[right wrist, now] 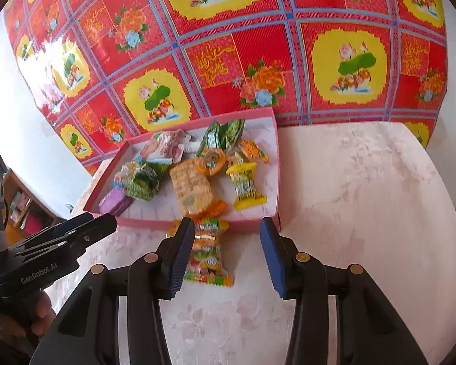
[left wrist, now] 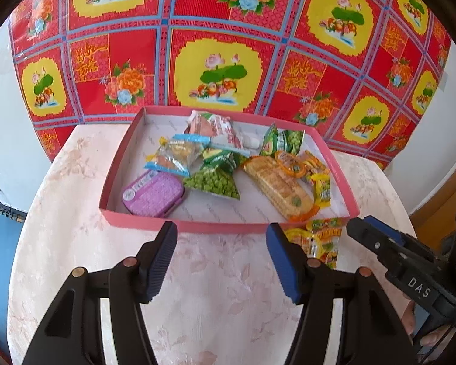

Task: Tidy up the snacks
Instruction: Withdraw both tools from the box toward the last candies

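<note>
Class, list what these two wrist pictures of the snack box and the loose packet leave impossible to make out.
- Loose packet, left wrist view: partly hidden behind the left gripper finger.
- Same packet, right wrist view: its left edge is covered by the right gripper finger.
- Packet print in the box, both views: too small and blurred to read.
</note>
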`<state>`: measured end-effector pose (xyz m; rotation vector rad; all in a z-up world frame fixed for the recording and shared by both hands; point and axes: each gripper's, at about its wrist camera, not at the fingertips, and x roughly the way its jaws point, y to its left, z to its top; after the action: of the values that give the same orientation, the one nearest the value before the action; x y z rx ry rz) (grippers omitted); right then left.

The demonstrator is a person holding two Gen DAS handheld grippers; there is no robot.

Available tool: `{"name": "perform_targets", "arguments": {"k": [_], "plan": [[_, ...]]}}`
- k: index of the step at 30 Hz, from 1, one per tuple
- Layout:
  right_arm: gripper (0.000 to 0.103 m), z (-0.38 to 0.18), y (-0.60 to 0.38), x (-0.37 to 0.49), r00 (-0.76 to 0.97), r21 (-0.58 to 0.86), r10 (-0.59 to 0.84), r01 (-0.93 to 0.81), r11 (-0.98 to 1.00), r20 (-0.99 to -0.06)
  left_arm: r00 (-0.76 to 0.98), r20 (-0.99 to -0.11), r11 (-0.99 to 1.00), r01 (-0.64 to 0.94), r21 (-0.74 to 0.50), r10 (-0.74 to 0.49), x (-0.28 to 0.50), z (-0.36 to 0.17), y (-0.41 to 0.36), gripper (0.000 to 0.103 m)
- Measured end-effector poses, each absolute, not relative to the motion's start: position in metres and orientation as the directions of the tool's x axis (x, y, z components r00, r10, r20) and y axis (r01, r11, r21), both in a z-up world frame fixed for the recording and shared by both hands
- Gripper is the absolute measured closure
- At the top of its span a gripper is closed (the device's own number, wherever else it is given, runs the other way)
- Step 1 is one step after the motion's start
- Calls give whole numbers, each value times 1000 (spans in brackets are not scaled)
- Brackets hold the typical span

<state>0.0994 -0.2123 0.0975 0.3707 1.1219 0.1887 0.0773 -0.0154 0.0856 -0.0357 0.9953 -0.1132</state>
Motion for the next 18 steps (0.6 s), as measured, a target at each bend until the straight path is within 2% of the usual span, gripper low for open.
{"name": "perform_targets", "arguments": {"k": [18], "plan": [[57, 77, -184, 99, 345, 359, 340, -10, 933, -875, 502, -855, 992, 69, -108, -128, 78, 74, -6, 39]]}}
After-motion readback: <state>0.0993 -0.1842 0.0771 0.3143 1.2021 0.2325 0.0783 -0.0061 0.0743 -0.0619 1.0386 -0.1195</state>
